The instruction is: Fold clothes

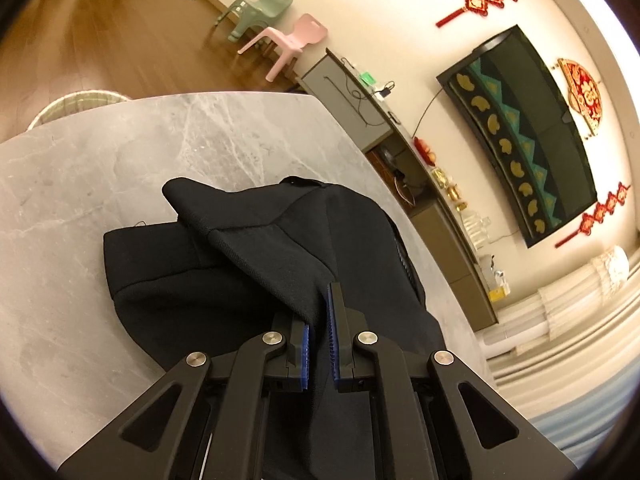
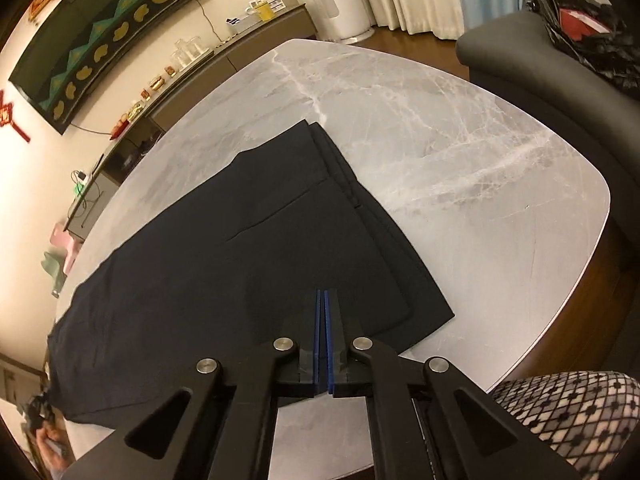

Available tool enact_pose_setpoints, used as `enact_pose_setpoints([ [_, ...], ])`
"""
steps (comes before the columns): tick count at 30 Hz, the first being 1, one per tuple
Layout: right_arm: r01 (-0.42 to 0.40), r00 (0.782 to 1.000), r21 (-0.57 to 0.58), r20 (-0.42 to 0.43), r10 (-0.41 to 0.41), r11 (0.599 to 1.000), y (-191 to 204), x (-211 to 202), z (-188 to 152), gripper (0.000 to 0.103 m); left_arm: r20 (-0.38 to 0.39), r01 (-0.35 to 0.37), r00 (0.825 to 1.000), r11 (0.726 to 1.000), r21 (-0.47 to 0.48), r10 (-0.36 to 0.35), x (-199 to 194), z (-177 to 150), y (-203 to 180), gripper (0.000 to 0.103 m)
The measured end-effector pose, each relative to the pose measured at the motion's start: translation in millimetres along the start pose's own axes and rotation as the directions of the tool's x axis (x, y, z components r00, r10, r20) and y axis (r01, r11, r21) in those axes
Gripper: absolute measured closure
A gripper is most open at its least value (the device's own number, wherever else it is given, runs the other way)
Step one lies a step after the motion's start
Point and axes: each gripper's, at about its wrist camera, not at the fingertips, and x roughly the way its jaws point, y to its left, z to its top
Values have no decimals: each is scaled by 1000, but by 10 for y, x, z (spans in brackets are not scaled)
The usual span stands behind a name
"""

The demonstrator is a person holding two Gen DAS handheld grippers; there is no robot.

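Left claw (image 1: pixel 320 320) clamped on lifted fold of black garment (image 1: pixel 256 256). Right claw (image 2: pixel 323 320) pressed together, empty, above garment lying flat on desk (image 2: pixel 460 152).

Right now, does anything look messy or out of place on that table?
One end of the black garment is lifted into a peak, pinched in the left gripper. Elsewhere it lies flat on the table.

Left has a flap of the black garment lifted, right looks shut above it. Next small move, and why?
Probably carry the left gripper forward and lay its flap over the black garment. The pads pinch a raised fold, the rest lies flat on the marble table, and the right gripper, shut with nothing visibly between its pads, is not helping.
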Motion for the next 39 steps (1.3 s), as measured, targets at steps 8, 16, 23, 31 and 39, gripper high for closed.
enact_pose_setpoints([
  [8,-74,993,206,-73,91,976,-338,79,-154,61,-16,-24,1000,999,-41,24,32,-20,104,96],
  [16,-186,960,197,-174,221,963,75,355,-356,62,-37,-19,999,1000,-8,18,50,-92,38,96],
  [23,-145,989,28,-37,146,989,344,169,-183,101,-50,-26,998,1000,-8,26,46,-104,84,96],
  [31,3,999,37,-52,-1,999,71,90,-380,101,-98,-81,992,997,3,81,55,-166,126,96],
  [39,-1,998,54,-59,4,999,52,129,-381,101,-82,-71,994,997,-11,70,-108,-197,215,96],
])
